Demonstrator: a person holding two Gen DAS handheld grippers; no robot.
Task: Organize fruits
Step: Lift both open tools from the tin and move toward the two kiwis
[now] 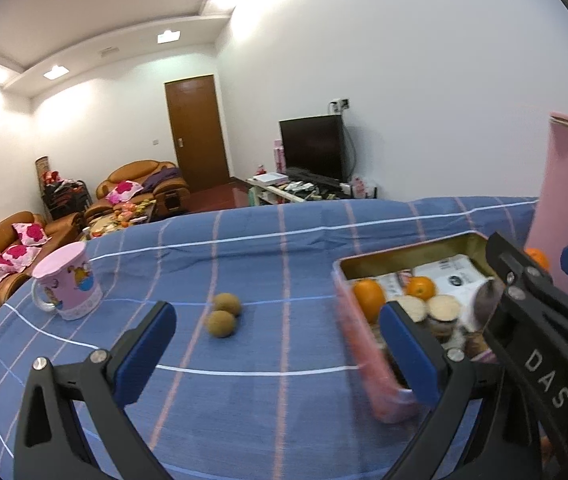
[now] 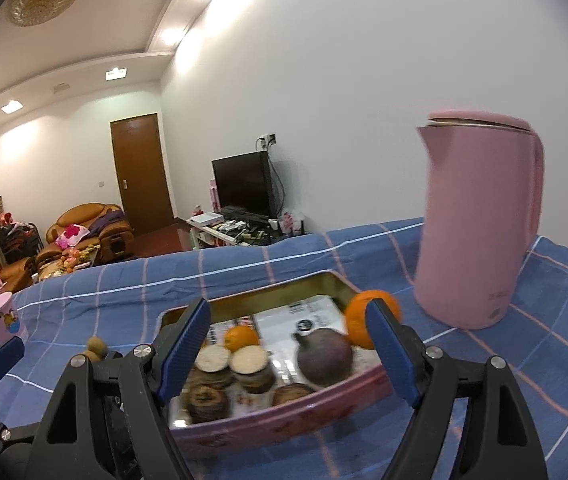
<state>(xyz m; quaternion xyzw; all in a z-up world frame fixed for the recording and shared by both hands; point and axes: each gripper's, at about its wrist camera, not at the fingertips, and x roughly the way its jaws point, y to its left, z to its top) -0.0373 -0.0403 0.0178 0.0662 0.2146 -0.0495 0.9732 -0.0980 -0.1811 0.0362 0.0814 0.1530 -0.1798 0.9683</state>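
The fruit I care about is split between places. Two kiwis lie touching each other on the blue checked tablecloth, out in the open between the pink tin and the pink cartoon mug. Inside the tin I see two oranges, a dark purple fruit and some cut brown rounds I can't identify, all sitting on printed packets. One more orange rests outside the tin, against its far right corner, near the pink kettle.

My left gripper hangs wide apart and empty; its right finger overlaps the tin's near corner, though I can't tell if it touches. My right gripper is also spread and grasps nothing, hovering over the tin's near wall.

What worries me: the kiwis are round and touching, so closing on one will likely nudge the other into a roll across the cloth. The loose cloth could bunch under a low finger. Reaching for the outside orange, my right finger might clip the tin rim or push the orange towards the kettle. Both grippers sit close together, so they could collide.
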